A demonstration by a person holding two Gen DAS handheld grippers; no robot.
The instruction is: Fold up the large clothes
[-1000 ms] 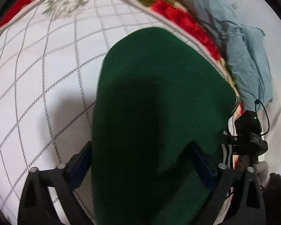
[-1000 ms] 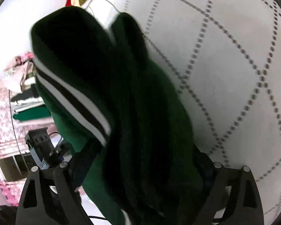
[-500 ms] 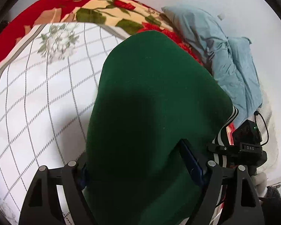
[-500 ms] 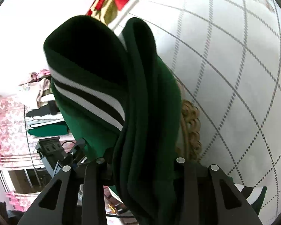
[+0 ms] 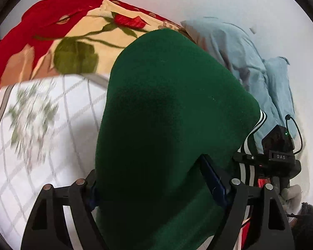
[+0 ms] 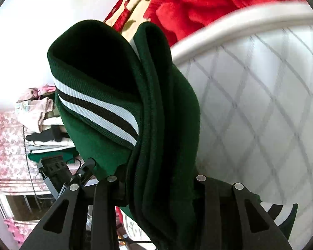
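Bed with white checked cover at 8 o'clock; green garment bunched centre, gripped in both jaws, left gripper, right gripper; carrying step under way; next: laying fabric flat.

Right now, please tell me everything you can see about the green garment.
The green garment is dark green, thick, fleecy-looking cloth, with a ribbed band striped white and black. It is bunched in several folded layers and lifted above the checked bed cover. The left gripper and the right gripper each clamp a bundle of it, and the cloth drapes over their fingers.
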